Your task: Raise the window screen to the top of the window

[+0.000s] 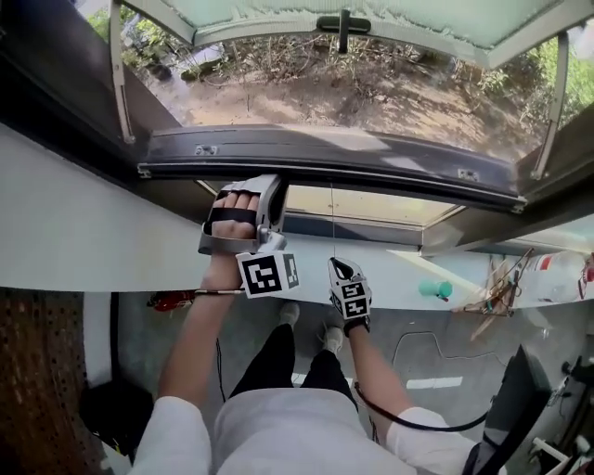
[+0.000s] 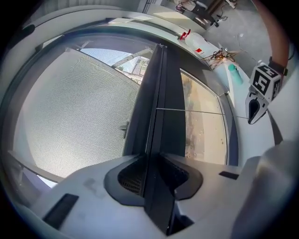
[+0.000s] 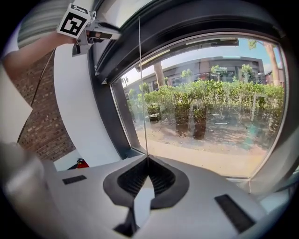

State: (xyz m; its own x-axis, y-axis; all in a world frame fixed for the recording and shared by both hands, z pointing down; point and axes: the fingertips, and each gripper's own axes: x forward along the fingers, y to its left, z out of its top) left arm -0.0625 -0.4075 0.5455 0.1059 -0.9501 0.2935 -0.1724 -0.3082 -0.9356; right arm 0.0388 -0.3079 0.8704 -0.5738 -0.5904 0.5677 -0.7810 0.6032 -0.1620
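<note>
Head view shows a person standing at a window, with one gripper in each hand; the left gripper is up at the dark bar that runs along the edge of the window screen; its fingers are clamped on that bar, one on each side, and the left gripper view shows the bar going right in between them. The grey net of the screen is on one side of the bar; on the other side you can see straight out to sandy ground and bushes.

A thin cord hangs down from the bar; the right gripper is lower, just beside the left one, in front of the white wall under the window; its fingers are pressed together on the cord, and the cord runs tight from them up to the bar.

Past the screen, a window pane with a dark handle is tipped open to the outside; the person's legs and shoes show at the bottom, on a grey floor.
</note>
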